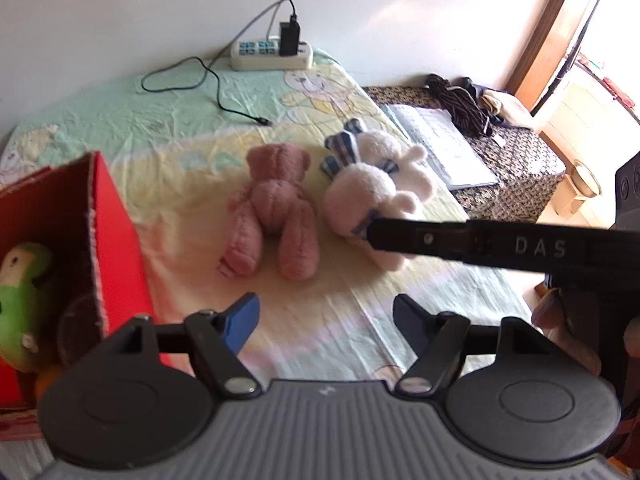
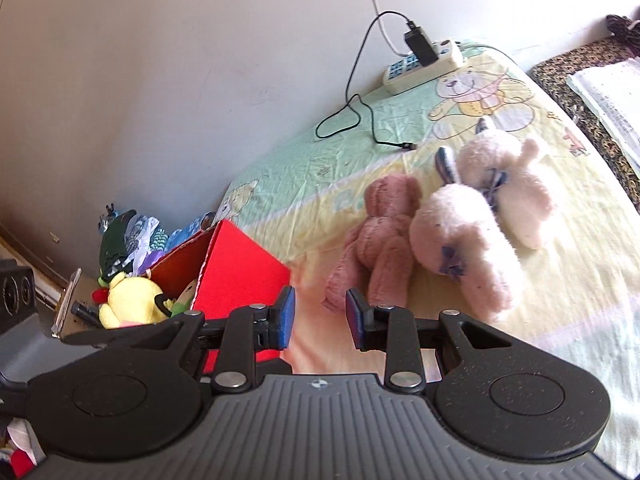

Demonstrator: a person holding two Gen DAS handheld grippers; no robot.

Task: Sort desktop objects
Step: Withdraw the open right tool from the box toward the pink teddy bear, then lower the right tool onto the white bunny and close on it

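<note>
Item: pink teddy bear (image 1: 272,208), face-down on the cartoon bedsheet (image 1: 180,128), long axis running head-far, legs toward us. We note the white plush rabbit (image 1: 372,184) touching its side.

Right gripper (image 2: 319,316): narrowly parted, empty, just short of the bear's leg. Left gripper (image 1: 325,316): wide, empty.

Risk, we judge: snagging the rabbit, or pinching sheet. Red box (image 1: 112,232) stands left.

Teddy bear (image 1: 272,208) and plush rabbit (image 1: 372,184) lain side by side on bedsheet (image 1: 168,136), rabbit rightward; cardboard box (image 1: 92,216) leftward, plush toy (image 1: 20,292) inside; power strip (image 1: 272,54) behind.
</note>
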